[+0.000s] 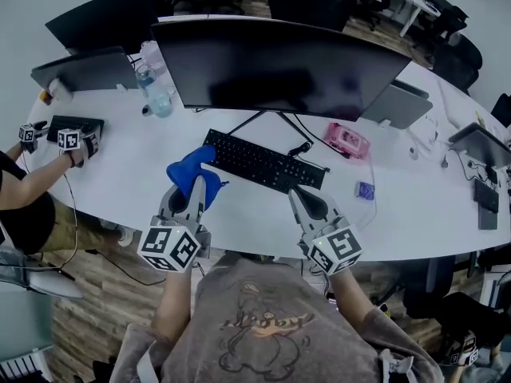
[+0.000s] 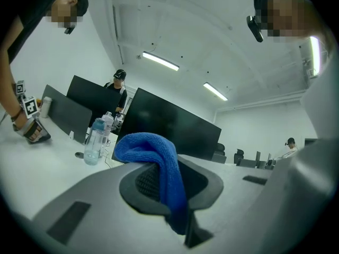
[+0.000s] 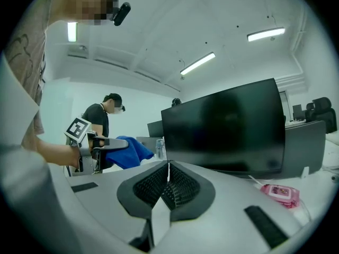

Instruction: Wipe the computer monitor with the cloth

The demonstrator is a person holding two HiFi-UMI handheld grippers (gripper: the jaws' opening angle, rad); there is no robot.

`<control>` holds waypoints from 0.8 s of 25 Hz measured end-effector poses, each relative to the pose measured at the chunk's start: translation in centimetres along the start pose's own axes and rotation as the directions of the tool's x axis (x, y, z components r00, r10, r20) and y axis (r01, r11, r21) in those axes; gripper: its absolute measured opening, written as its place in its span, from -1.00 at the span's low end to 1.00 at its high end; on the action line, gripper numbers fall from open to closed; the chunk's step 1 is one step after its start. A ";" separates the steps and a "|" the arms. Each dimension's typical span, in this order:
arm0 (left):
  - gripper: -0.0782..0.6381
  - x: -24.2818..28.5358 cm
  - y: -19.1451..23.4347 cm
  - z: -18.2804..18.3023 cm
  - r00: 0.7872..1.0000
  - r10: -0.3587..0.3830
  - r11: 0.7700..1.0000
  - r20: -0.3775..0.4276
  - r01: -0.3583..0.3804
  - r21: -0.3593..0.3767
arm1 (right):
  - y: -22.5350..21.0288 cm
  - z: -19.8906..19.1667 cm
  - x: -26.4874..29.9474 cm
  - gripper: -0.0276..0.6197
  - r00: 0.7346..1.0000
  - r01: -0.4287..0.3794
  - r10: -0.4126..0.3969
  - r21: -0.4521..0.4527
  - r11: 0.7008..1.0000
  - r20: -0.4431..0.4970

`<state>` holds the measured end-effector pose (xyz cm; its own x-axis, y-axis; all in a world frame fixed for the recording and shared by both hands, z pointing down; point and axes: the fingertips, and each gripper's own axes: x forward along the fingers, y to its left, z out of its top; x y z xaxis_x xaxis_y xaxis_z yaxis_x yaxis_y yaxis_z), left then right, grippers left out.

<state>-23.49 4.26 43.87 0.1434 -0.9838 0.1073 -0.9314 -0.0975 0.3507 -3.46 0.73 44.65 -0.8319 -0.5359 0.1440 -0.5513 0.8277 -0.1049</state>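
Cloth (image 1: pixel 192 171), blue, clamped in left tongs (image 1: pixel 190 193), monitor (image 1: pixel 279 66) dark

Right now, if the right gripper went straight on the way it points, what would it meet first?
Probably the monitor: the right gripper, jaws shut and empty, aims at its dark screen. It seems to pass above the keyboard, though height is hard to judge.

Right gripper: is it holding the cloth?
No, the right gripper is shut and empty; the blue cloth is clamped in the left gripper.
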 end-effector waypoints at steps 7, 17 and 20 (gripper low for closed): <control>-0.65 1.7 6.0 1.9 0.999 0.032 0.999 -0.010 -0.032 -0.010 | 0.5 1.0 4.3 -0.84 1.000 0.000 0.000 -0.020 1.000 0.005; -0.65 5.7 13.1 2.9 0.997 0.071 0.997 -0.025 -0.072 -0.032 | 0.4 8.6 11.1 -0.84 0.997 -0.073 0.079 -0.178 0.981 0.026; -0.65 6.9 14.6 3.1 0.997 0.077 0.996 -0.025 -0.078 -0.036 | 0.2 12.7 13.4 -0.84 0.992 -0.109 0.121 -0.257 0.960 0.031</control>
<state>-37.17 -4.47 46.84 0.0790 -0.9845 0.1569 -0.9272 -0.0147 0.3744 -15.52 -8.44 34.11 -0.8940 -0.4368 0.1001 -0.4225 0.8960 0.1365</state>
